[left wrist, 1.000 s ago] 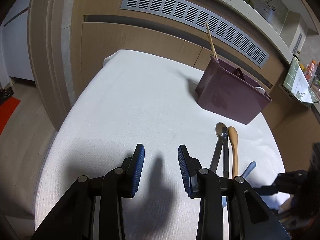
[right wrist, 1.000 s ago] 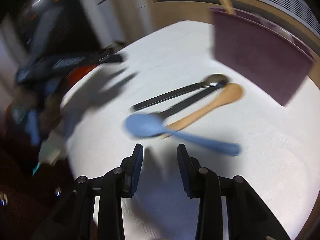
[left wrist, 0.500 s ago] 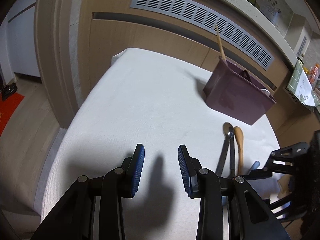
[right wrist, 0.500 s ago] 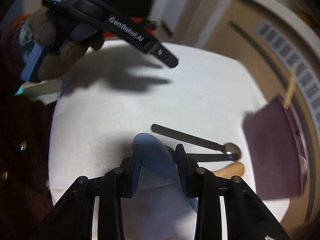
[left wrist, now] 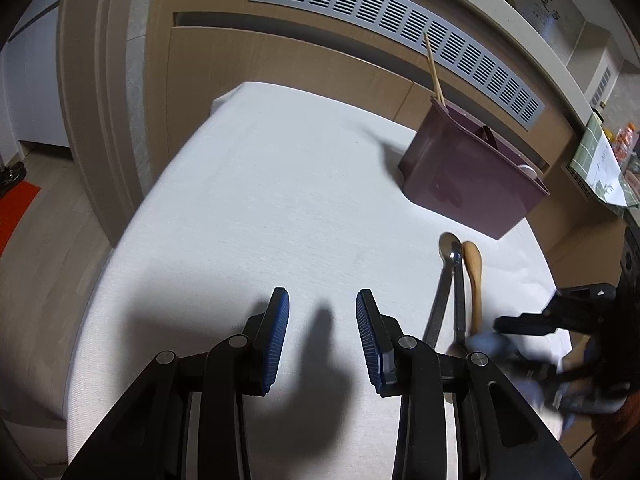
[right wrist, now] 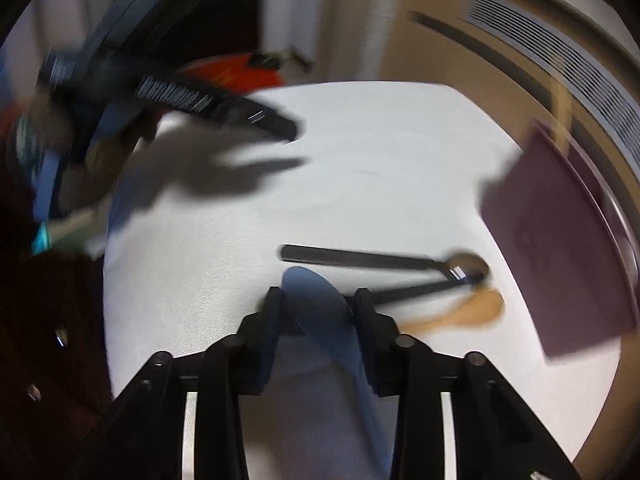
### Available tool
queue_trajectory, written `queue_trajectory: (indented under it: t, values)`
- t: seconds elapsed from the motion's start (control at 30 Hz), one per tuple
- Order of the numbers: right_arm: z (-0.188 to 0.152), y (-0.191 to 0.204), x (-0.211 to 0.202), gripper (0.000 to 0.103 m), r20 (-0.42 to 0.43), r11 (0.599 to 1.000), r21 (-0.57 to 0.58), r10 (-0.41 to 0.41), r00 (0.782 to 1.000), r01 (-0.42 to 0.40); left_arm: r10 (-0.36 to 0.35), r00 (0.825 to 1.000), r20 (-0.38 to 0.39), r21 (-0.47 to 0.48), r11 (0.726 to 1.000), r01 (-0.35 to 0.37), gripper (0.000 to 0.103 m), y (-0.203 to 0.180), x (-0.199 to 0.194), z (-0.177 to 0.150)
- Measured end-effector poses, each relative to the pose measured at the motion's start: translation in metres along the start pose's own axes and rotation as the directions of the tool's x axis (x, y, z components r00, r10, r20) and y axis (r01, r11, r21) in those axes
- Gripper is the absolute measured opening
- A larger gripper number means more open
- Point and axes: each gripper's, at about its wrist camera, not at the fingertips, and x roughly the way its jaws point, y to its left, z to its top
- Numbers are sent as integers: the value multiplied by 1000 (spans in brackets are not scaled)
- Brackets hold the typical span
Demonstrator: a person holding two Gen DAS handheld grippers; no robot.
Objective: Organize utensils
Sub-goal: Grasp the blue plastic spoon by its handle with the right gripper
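Observation:
A blue spoon lies on the white table with its bowl between the fingers of my right gripper, which stands open around it. Just beyond lie two dark metal spoons and a wooden spoon. A maroon utensil holder stands at the right. In the left wrist view my left gripper is open and empty over bare cloth. The metal spoons, the wooden spoon and the holder with chopsticks lie to its right. The right gripper shows blurred at the right edge.
The table is round with a white cloth and drops off on all sides. A wooden cabinet with a vent grille stands behind it. The left gripper shows blurred at the upper left of the right wrist view.
My right gripper has come down over the blue spoon, whose bowl now sits between its fingers. My left gripper has drawn back slightly and stays open.

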Motion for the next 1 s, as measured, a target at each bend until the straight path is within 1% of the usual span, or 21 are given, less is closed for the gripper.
queue_trajectory:
  t: [0.07, 0.1, 0.17, 0.2, 0.23, 0.27, 0.3, 0.4, 0.43, 0.5, 0.57, 0.6, 0.63, 0.67, 0.7, 0.77, 0.8, 0.87, 0.9, 0.93, 1.0]
  values:
    - [-12, -22, -9, 14, 1, 992, 119, -34, 999, 33, -11, 1000, -10, 8, 1000, 11, 36, -5, 3, 0]
    - [-18, -33, -12, 10, -7, 983, 177, -46, 999, 47, -19, 1000, -19, 17, 1000, 20, 36, -9, 6, 0]
    - [-29, -55, -16, 6, -22, 957, 279, -75, 997, 78, -30, 999, -32, 36, 999, 31, 36, -17, 10, 0]
    - [-39, -70, -18, 7, -29, 934, 344, -91, 995, 95, -33, 999, -39, 51, 998, 35, 36, -21, 13, 0]
    - [-45, -78, -20, 8, -34, 920, 378, -98, 995, 103, -34, 998, -46, 67, 997, 37, 36, -27, 15, 0]
    - [-52, -86, -21, 12, -38, 904, 415, -92, 995, 99, -33, 998, -51, 79, 996, 37, 36, -31, 17, 0]
    - [-58, -90, -23, 13, -32, 892, 444, -75, 997, 82, -31, 998, -58, 93, 995, 37, 36, -36, 18, 0]
    - [-72, -92, -30, 16, 41, 850, 526, 5, 999, -26, -35, 997, -69, 112, 993, 43, 36, -44, 21, -2]
    - [-75, -89, -32, 18, 61, 838, 544, 13, 998, -44, -36, 997, -72, 114, 992, 44, 36, -46, 22, -3]
    - [-79, -83, -34, 25, 102, 811, 578, 40, 994, -92, -35, 996, -79, 119, 992, 45, 36, -49, 24, -4]
    - [-78, -70, -37, 28, 137, 785, 599, 93, 986, -157, -33, 996, -87, 122, 992, 44, 36, -51, 26, -5]
    - [-77, -63, -35, 33, 135, 784, 598, 104, 985, -165, -32, 996, -88, 123, 991, 43, 36, -52, 27, -6]
    - [-76, -57, -31, 34, 114, 795, 589, 96, 989, -145, -32, 995, -90, 125, 991, 43, 36, -53, 27, -6]
    - [-73, -47, -27, 34, 77, 817, 569, 58, 995, -91, -32, 995, -90, 127, 991, 43, 36, -54, 28, -7]
    - [-69, -38, -28, 33, 70, 845, 533, -6, 998, -32, -32, 995, -90, 128, 991, 44, 36, -55, 28, -7]
    - [-63, -25, -21, 33, 20, 880, 470, -96, 995, 75, -36, 995, -90, 132, 990, 47, 36, -56, 27, -8]
    - [-57, -22, -16, 33, 6, 886, 449, -130, 992, 114, -36, 995, -89, 135, 990, 48, 36, -57, 27, -8]
    - [-48, -18, -8, 35, -22, 889, 417, -197, 980, 188, -34, 996, -85, 140, 989, 46, 36, -58, 25, -9]
    - [-44, -16, -5, 40, -27, 889, 406, -218, 976, 210, -33, 996, -83, 144, 989, 44, 36, -58, 24, -10]
    - [-43, -20, -3, 44, -24, 883, 416, -228, 973, 217, -32, 996, -82, 145, 988, 44, 36, -58, 24, -10]
    - [-45, -28, -4, 58, -11, 871, 451, -214, 977, 196, -31, 996, -79, 144, 989, 43, 36, -57, 23, -10]
